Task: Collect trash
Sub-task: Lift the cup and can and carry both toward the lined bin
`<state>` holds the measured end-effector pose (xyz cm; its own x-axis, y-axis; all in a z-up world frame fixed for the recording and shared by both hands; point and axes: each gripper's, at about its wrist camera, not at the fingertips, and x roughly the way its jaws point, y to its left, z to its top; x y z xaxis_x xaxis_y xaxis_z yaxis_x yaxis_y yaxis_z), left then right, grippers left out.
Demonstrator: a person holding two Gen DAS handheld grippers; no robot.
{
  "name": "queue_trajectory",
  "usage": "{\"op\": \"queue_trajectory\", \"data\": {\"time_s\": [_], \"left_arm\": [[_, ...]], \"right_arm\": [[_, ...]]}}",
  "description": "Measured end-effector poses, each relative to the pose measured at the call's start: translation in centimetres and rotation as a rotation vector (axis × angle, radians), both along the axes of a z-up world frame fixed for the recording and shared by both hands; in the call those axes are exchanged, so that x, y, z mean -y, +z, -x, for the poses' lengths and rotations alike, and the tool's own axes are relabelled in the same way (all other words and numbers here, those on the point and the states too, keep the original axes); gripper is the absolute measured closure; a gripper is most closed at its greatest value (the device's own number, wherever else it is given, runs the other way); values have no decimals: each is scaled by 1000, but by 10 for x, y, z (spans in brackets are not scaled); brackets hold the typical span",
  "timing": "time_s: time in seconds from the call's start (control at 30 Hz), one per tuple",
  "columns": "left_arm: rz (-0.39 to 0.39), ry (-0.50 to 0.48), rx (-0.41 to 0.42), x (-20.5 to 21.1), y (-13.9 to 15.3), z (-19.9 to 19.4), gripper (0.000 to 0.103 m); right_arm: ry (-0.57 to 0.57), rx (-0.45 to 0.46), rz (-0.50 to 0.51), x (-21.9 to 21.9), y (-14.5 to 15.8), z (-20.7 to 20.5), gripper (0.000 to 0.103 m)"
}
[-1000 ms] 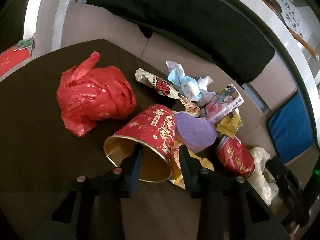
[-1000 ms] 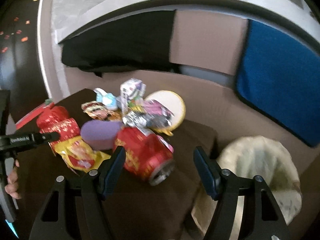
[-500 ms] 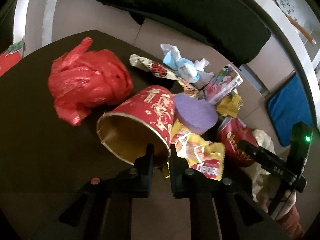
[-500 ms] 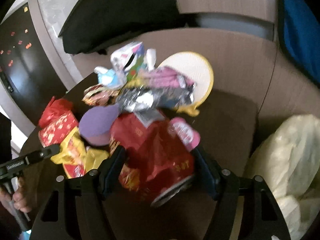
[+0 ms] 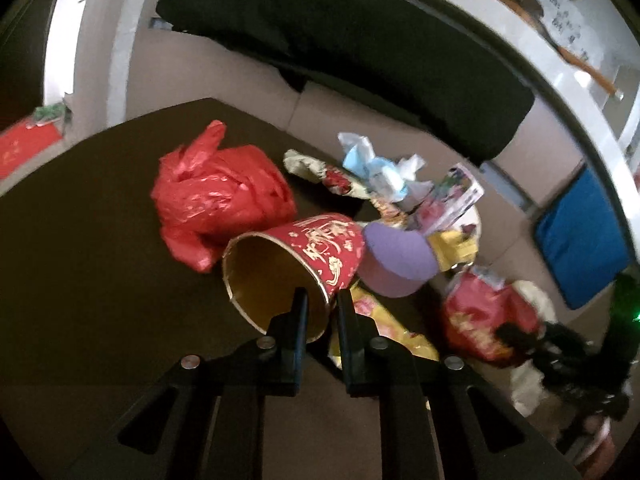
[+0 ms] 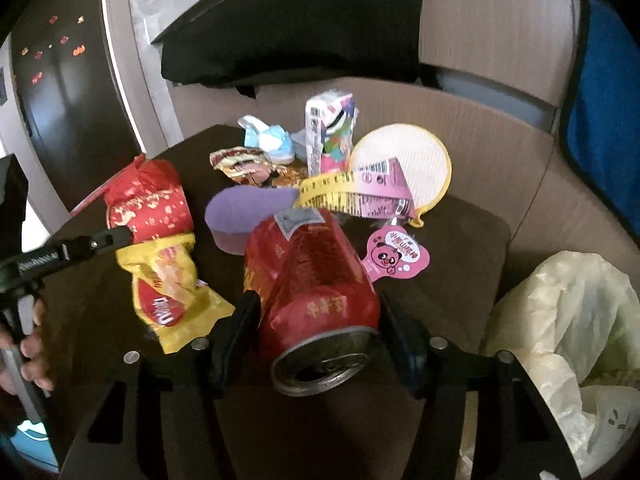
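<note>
The dark table (image 6: 472,240) carries a litter heap, and a pale bin bag (image 6: 568,320) gapes beside its right edge. The left gripper (image 5: 321,300) is pinched on the rim of the red paper cup (image 5: 296,256), one finger inside the mouth and one outside; the cup lies on its side beside a red plastic bag (image 5: 220,192). The right gripper (image 6: 316,312) is clamped across a crushed red can (image 6: 316,288), whose open top faces the camera. Carrying the can level should keep dregs in; lifting the cup gently should spare its thin rim. A purple sponge (image 6: 244,212) and a yellow snack wrapper (image 6: 172,284) lie between the two.
</note>
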<state>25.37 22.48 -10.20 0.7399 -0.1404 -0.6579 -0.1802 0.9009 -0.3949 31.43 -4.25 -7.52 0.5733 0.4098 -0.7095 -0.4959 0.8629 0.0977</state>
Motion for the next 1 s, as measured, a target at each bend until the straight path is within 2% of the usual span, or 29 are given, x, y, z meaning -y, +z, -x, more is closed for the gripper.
{"op": "queue_trajectory", "data": {"time_s": [0.1, 0.13, 0.27, 0.4, 0.5, 0.67, 0.73, 0.87, 1.0], "left_arm": [[19, -9, -40, 0, 1, -5, 89], [6, -10, -38, 2, 3, -6, 94], [-75, -4, 14, 12, 20, -7, 100], [-166, 3, 97, 24, 53, -7, 100], [-205, -11, 149, 37, 80, -8, 100], [-343, -80, 311, 91, 135, -1, 100], [-370, -123, 366, 117, 151, 3, 100], [-379, -208, 427, 172, 173, 2, 100], [-379, -276, 460, 220, 178, 1, 100]], "right_arm": [[-8, 21, -8, 5, 12, 2, 47], [-10, 36, -5, 3, 16, 1, 47], [-25, 80, 10, 2, 30, 2, 47], [-23, 122, 5, 5, 47, 5, 47], [-34, 155, -5, 10, 61, 6, 47], [-97, 246, -46, 42, 98, 13, 47], [-138, 284, -61, 66, 116, 17, 47], [-218, 336, -70, 111, 142, 26, 47], [-314, 393, -37, 162, 159, 42, 47]]}}
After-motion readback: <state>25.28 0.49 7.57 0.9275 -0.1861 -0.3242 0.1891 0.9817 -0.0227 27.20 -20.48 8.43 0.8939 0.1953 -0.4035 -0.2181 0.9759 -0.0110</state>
